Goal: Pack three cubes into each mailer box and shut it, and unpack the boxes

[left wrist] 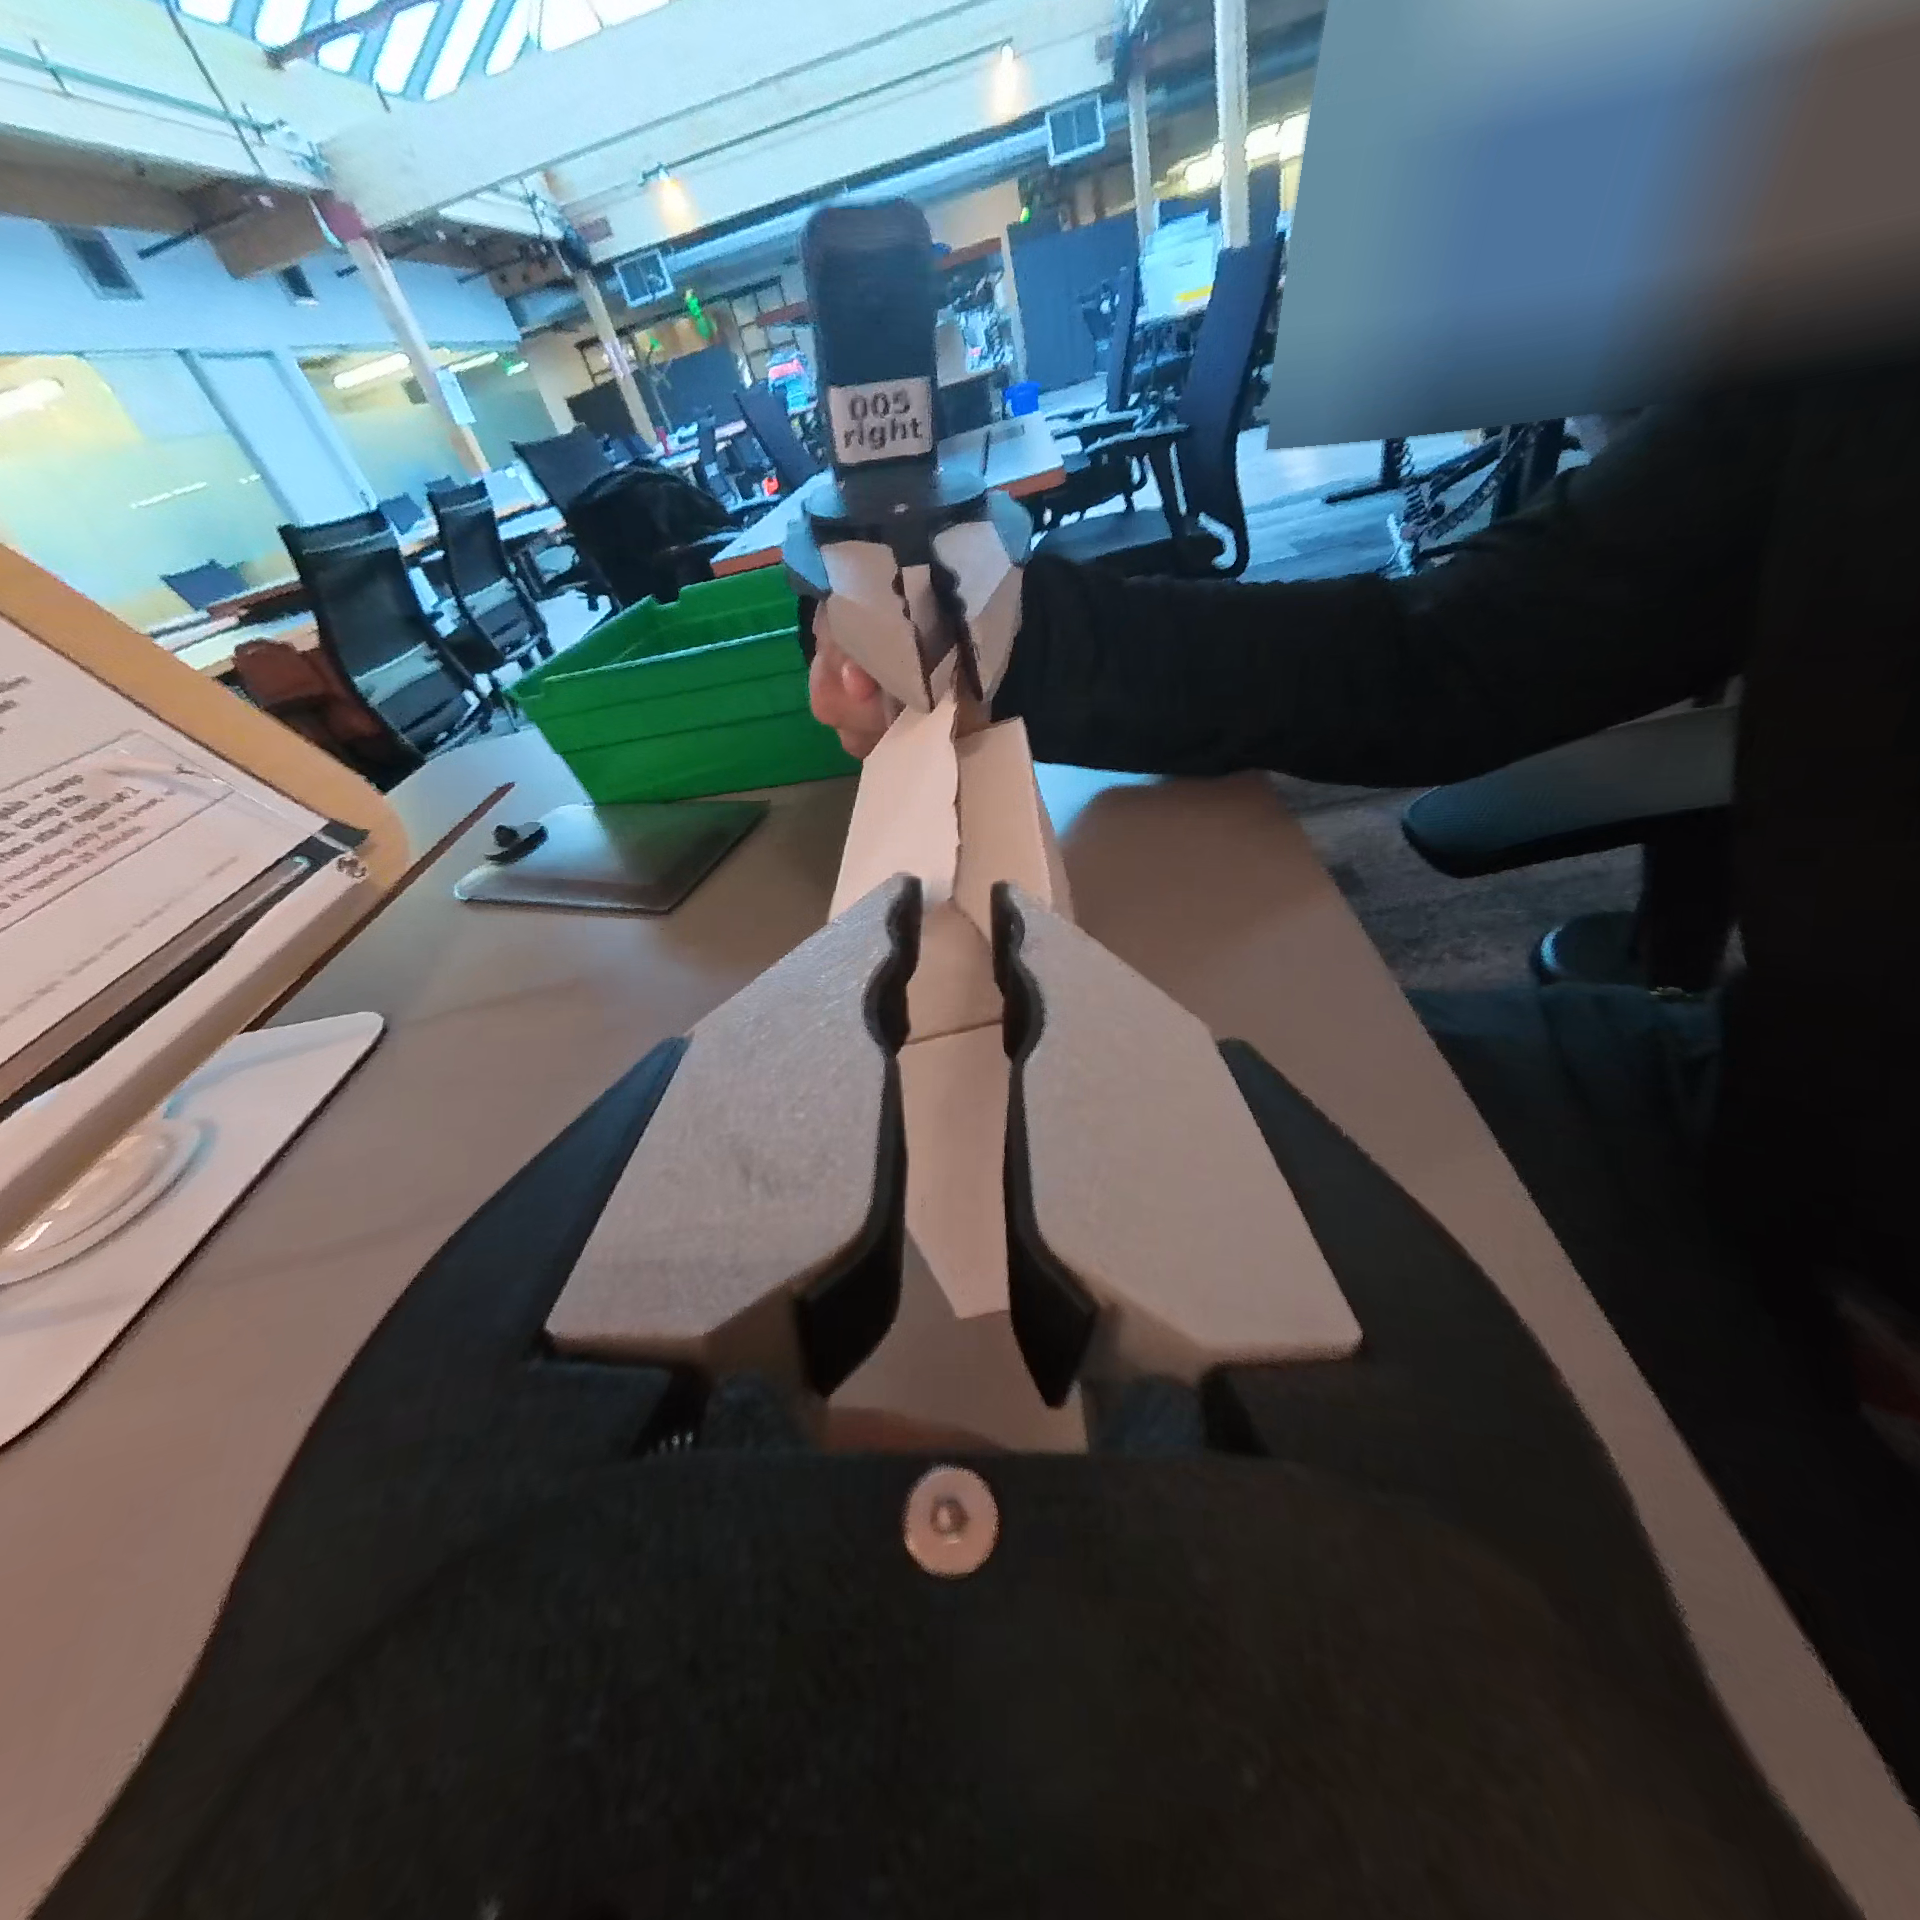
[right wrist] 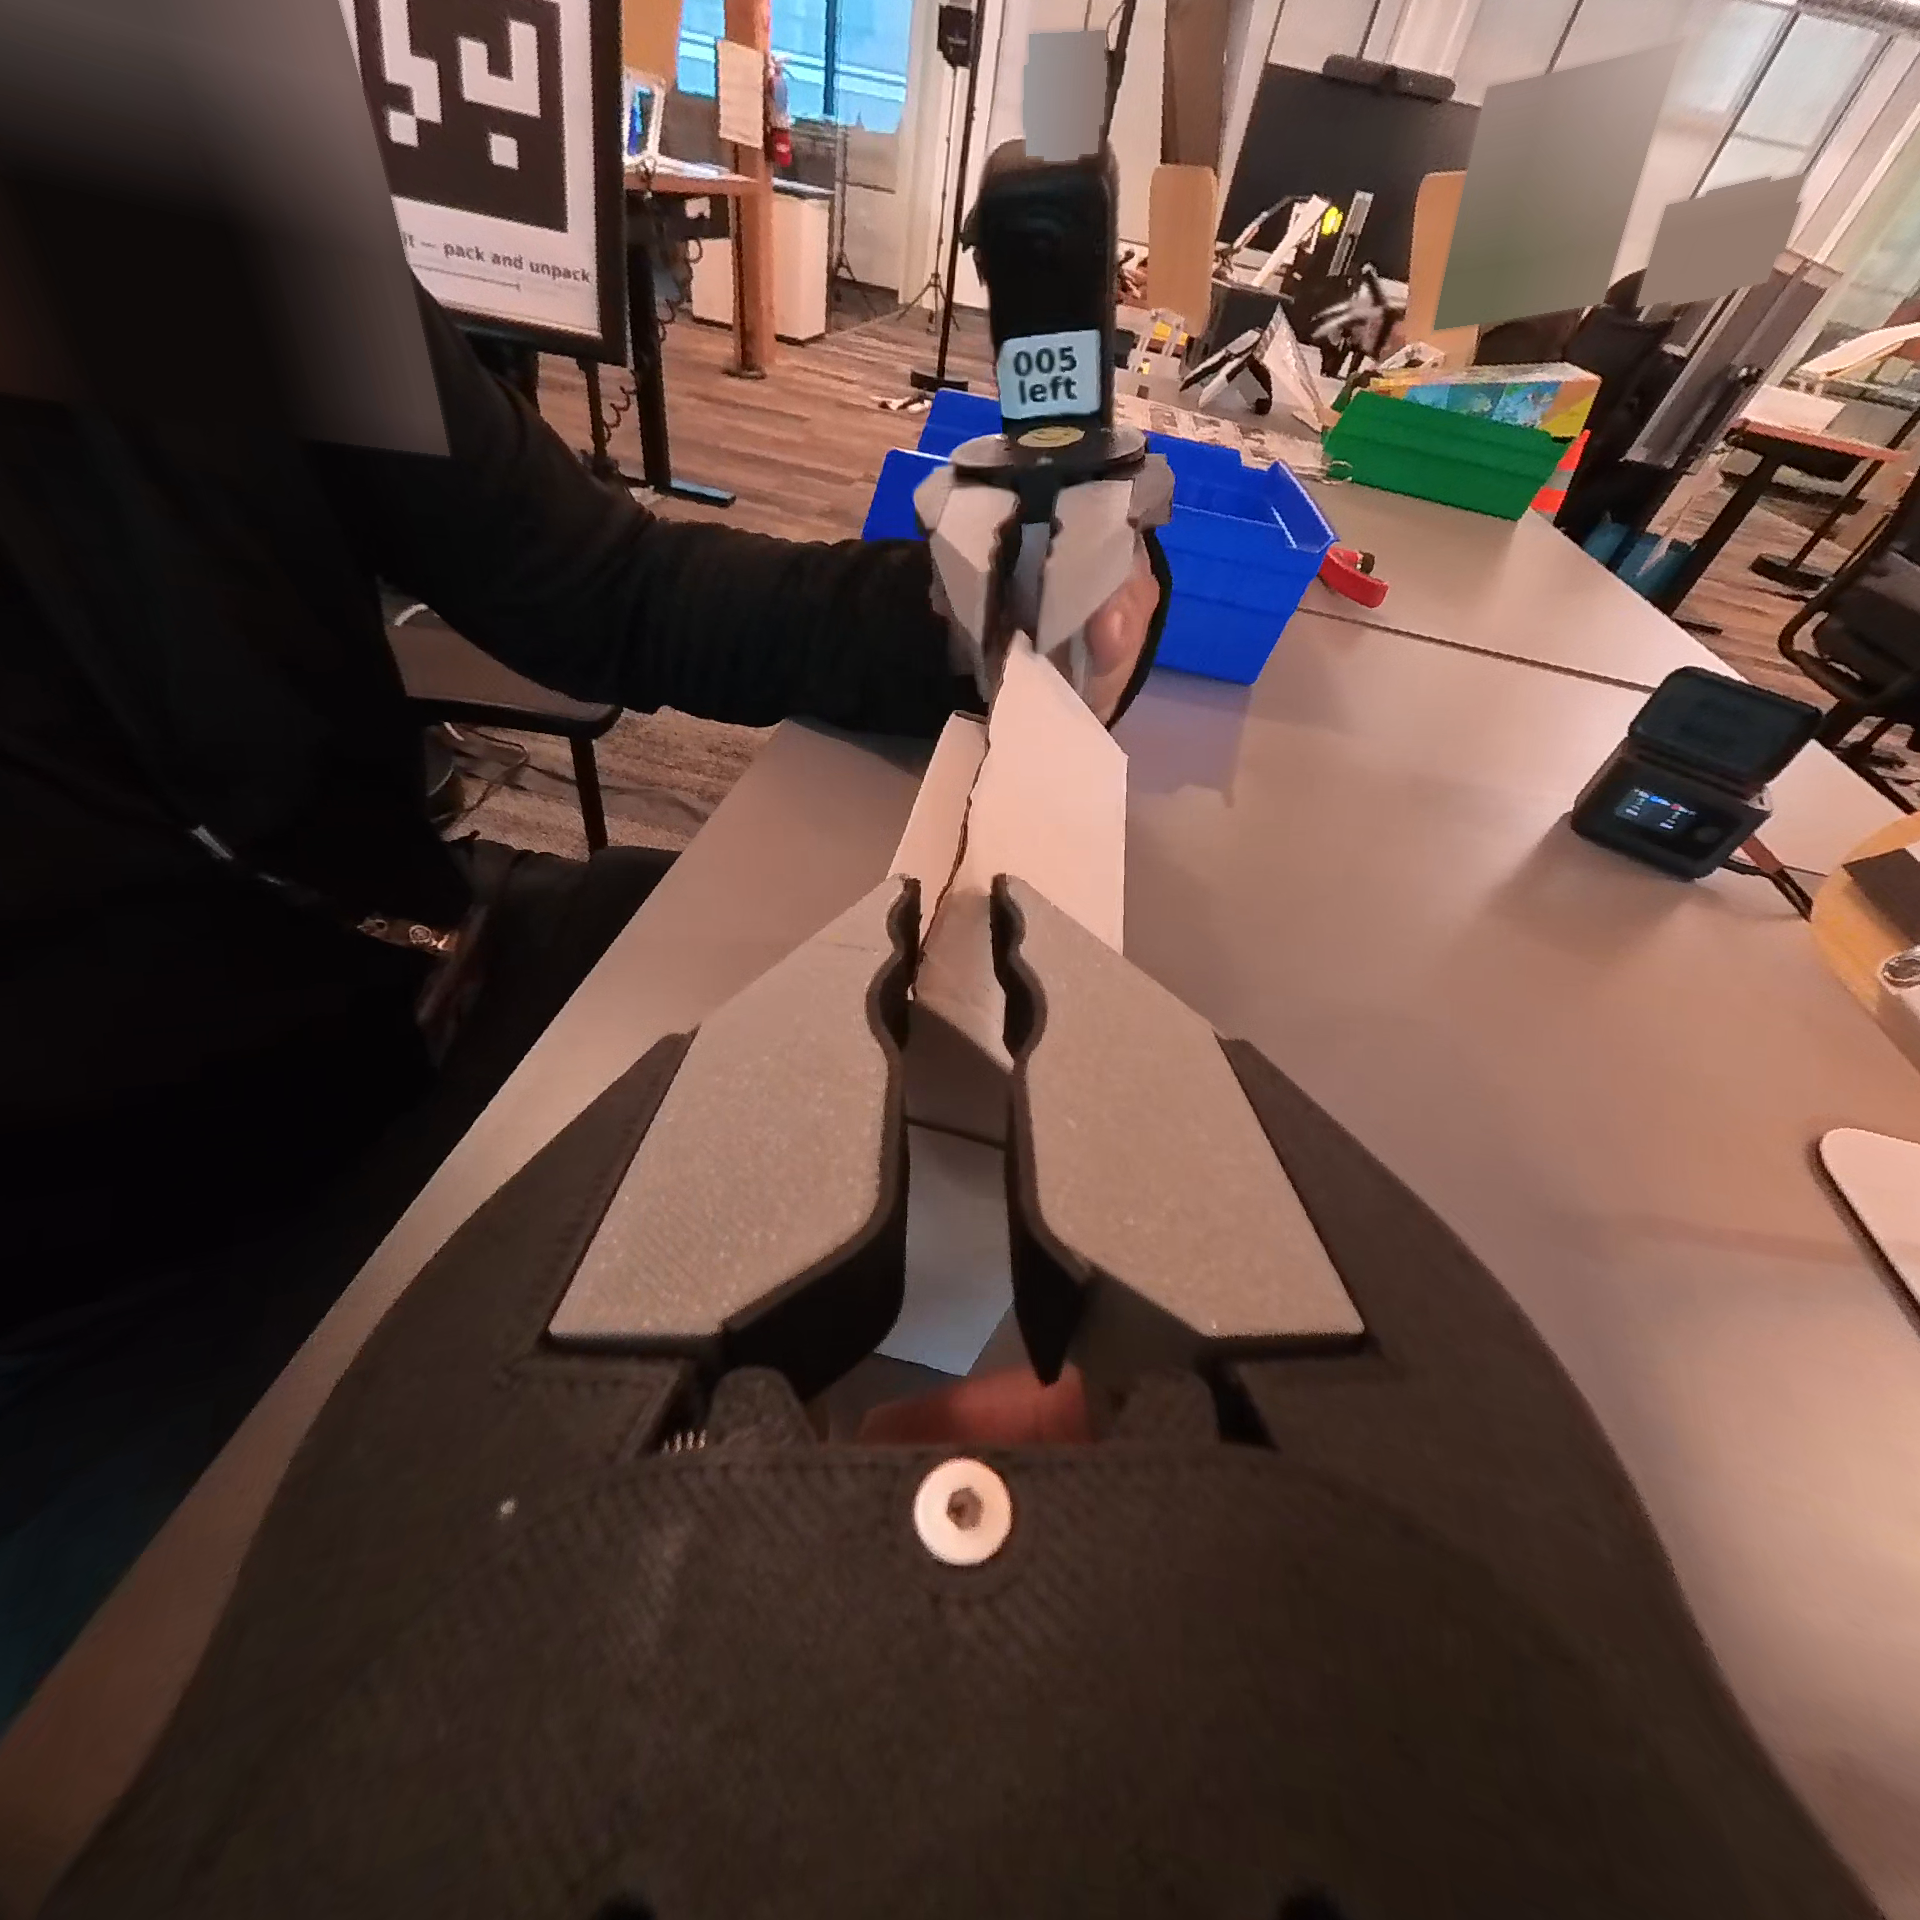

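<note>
White cardboard mailer box (left wrist: 951, 821), folded flat, hangs above the grey worktop (left wrist: 499, 1049) between both claws. Left claw (left wrist: 948, 914) is clamped on one end, right claw (right wrist: 951, 914) on the other. Green bin (left wrist: 675, 696) stands behind; blue bin (right wrist: 1226, 561) opposite.

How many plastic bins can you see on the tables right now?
3: a green bin behind the right gripper; a blue bin behind the left gripper; another green bin farther back. Others may be hidden.

Black tool (left wrist: 951, 899) bodies, grey fingers (left wrist: 769, 1122), silver screw (left wrist: 950, 1525), black sleeves (right wrist: 665, 613).
</note>
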`<action>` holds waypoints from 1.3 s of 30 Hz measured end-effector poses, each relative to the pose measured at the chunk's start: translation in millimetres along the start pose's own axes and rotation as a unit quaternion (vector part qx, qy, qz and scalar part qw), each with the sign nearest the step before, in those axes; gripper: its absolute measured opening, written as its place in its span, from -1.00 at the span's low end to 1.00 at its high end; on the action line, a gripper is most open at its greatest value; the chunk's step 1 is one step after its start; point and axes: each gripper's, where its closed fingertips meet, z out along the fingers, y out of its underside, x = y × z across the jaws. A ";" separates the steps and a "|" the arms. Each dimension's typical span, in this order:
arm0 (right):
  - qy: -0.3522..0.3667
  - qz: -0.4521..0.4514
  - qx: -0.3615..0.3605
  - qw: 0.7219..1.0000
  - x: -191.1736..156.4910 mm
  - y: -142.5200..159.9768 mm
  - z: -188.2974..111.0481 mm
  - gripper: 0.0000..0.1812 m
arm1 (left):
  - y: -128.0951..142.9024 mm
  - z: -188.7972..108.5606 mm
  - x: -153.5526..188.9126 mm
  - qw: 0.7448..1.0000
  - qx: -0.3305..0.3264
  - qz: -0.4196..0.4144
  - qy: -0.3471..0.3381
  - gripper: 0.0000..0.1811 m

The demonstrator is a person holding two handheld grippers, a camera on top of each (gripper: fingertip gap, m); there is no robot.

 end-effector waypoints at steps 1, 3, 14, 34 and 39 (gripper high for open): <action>0.001 -0.001 0.000 1.000 0.1 0.1 0.0 -0.88 | -4.0 -0.9 1.9 1.000 0.013 -0.005 0.007 -0.88; 0.001 -0.002 -0.001 1.000 0.0 0.2 0.1 -0.88 | -7.3 -2.0 3.5 1.000 0.023 -0.013 0.015 -0.90; -0.008 0.000 -0.013 1.000 -3.5 4.0 1.6 -0.87 | 2.2 0.9 7.2 1.000 -0.004 0.000 0.021 -0.99; -0.021 0.040 -0.023 0.999 -5.7 15.8 3.4 -0.86 | 17.0 2.8 17.9 0.997 -0.044 -0.011 0.056 -0.99; -0.020 0.050 -0.025 0.998 -3.9 18.4 3.4 -0.87 | 19.1 3.7 18.9 0.997 -0.049 -0.018 0.060 -0.99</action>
